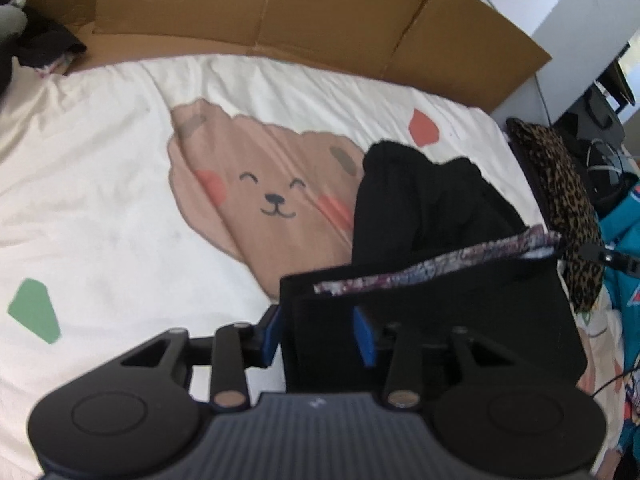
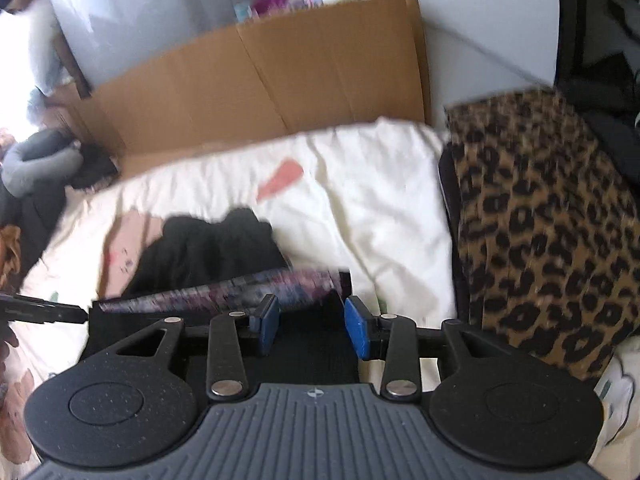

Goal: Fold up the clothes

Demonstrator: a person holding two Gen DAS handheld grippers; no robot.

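Observation:
A black garment (image 1: 420, 208) with a purple-and-white patterned waistband (image 1: 440, 264) lies on the right side of a cream bed sheet with a bear print (image 1: 100, 160). My left gripper (image 1: 318, 334) stands open. The garment's near left corner sits between its blue pads (image 1: 365, 338), which do not press on it. In the right wrist view my right gripper (image 2: 312, 326) is open over the near right corner of the same garment (image 2: 208, 248). The blurred waistband (image 2: 224, 290) passes just beyond its left pad (image 2: 269, 322).
A flattened cardboard sheet (image 1: 280, 4) stands along the far edge of the bed. A leopard-print cloth (image 2: 540, 220) lies at the bed's right edge, with a teal garment (image 1: 628, 240) beyond it. Dark clothes (image 2: 48, 168) are piled at the far left.

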